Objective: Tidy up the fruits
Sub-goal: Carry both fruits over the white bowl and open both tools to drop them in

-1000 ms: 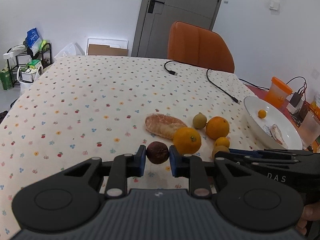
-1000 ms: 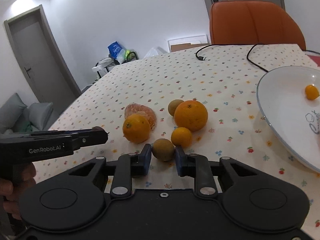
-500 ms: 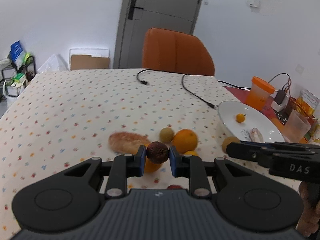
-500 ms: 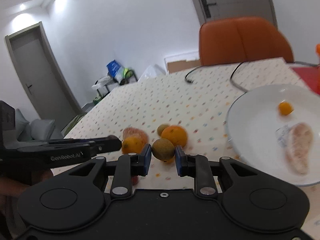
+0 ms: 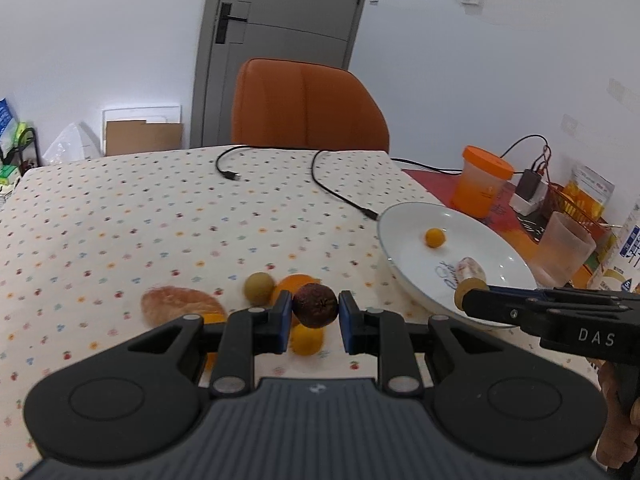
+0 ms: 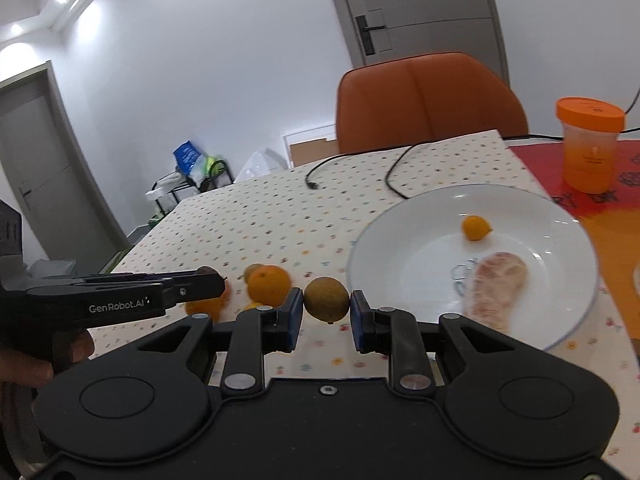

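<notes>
Left claw (image 5: 315, 317): you have it clamped on a dark fruit (image 5: 315, 305), blue pads (image 5: 285, 316) pressed to both its sides, held above the table (image 5: 120, 220).
Dark fruit: round, brown-maroon, wrinkled skin; a small star-shaped end faces your camera, so its axis runs roughly toward the lens. No clear long axis.
Right claw (image 6: 326, 314): you have it clamped on a kiwi (image 6: 326, 298), pads at its left and right, held clear of the cloth, just beside the plate (image 6: 568, 312) rim.
Kiwi: short oval, olive-brown, matte and speckled; long axis roughly across, pad to pad. A small stub shows at its underside.
Below left claw: big orange (image 5: 294, 285), small orange (image 5: 307, 340), a second kiwi (image 5: 260, 288) and a peeled citrus (image 5: 180, 306), clustered on the cloth.
Plate: white, on the table's right edge; it carries a kumquat (image 6: 475, 227) and a pale pink peeled segment (image 6: 496, 284), the two apart.
Beyond: two black cables (image 5: 336, 192) across the cloth, orange chair (image 5: 308, 108) at the far edge.
Right of plate: orange-lidded tub (image 6: 589, 148) on a red mat.
</notes>
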A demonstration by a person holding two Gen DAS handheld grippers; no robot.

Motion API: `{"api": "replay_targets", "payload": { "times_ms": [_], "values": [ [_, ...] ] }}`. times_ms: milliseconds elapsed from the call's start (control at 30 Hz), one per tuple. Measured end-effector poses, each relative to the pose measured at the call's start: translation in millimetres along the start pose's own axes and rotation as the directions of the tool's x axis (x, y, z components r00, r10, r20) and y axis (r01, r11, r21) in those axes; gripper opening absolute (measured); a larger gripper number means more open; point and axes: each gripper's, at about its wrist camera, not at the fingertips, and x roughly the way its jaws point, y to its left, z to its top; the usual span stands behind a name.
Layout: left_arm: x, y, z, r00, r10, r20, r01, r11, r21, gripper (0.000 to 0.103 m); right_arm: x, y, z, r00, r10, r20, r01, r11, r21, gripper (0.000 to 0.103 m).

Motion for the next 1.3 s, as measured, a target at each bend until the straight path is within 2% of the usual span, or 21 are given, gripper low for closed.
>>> {"api": "replay_targets", "payload": {
  "times_ms": [400,600,733,1100,1300],
  "values": [
    [15,-30,4,0.999,-0.041,-0.014,0.042,0.998,0.038,0.023,-12,-29,-4,0.996,-0.092,0.014,0.091,0.995,0.029,0.025],
    [22,-46,5,0.998,-0.056,-0.023,0.057,0.996,0.071,0.023,-19,-39,-8,0.992,-0.124,0.03,0.122,0.992,0.04,0.041],
    [25,-55,10,0.998,-0.066,-0.017,0.067,0.994,0.081,0.023,-27,-47,-10,0.989,-0.145,0.04,0.143,0.988,0.052,0.046],
    [35,-85,18,0.995,-0.103,-0.005,0.103,0.986,0.134,0.023,-49,-74,-18,0.974,-0.218,0.065,0.21,0.971,0.118,0.046],
    [37,-96,19,0.993,-0.114,0.024,0.109,0.982,0.153,0.024,-53,-76,-22,0.965,-0.253,0.064,0.245,0.962,0.117,0.046]
  ]
}}
